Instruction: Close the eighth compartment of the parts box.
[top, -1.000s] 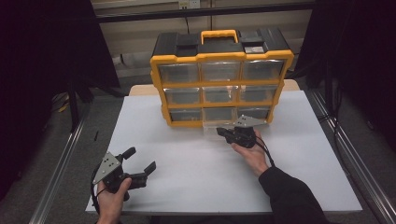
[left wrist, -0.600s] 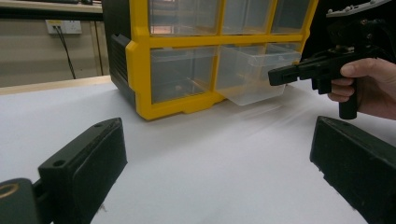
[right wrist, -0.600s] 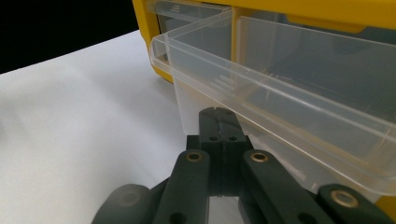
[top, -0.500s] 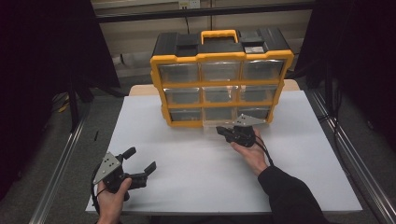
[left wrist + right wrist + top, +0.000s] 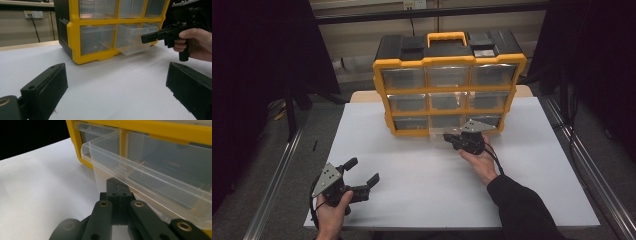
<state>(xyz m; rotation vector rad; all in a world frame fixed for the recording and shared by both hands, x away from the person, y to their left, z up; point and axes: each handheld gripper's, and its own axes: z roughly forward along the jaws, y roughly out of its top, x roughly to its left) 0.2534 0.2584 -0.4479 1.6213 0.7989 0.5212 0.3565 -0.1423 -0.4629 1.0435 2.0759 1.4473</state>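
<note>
A yellow and black organizer point(image 5: 449, 55) with clear drawers stands at the back of the white table point(image 5: 537, 165). Its bottom middle drawer point(image 5: 443, 129) is pulled partly out, as the left gripper view shows point(image 5: 132, 42). My right gripper point(image 5: 452, 139) is shut, its tips point(image 5: 117, 185) tucked against the underside of the drawer's front lip point(image 5: 150, 177). I cannot tell whether they pinch any plastic. My left gripper point(image 5: 363, 171) rests open near the table's front left corner with nothing between its jaws point(image 5: 117, 82).
The organizer's other drawers point(image 5: 96, 38) are pushed in. Metal rails point(image 5: 277, 175) run along both sides of the table, with dark floor beyond. White tabletop lies between the two grippers.
</note>
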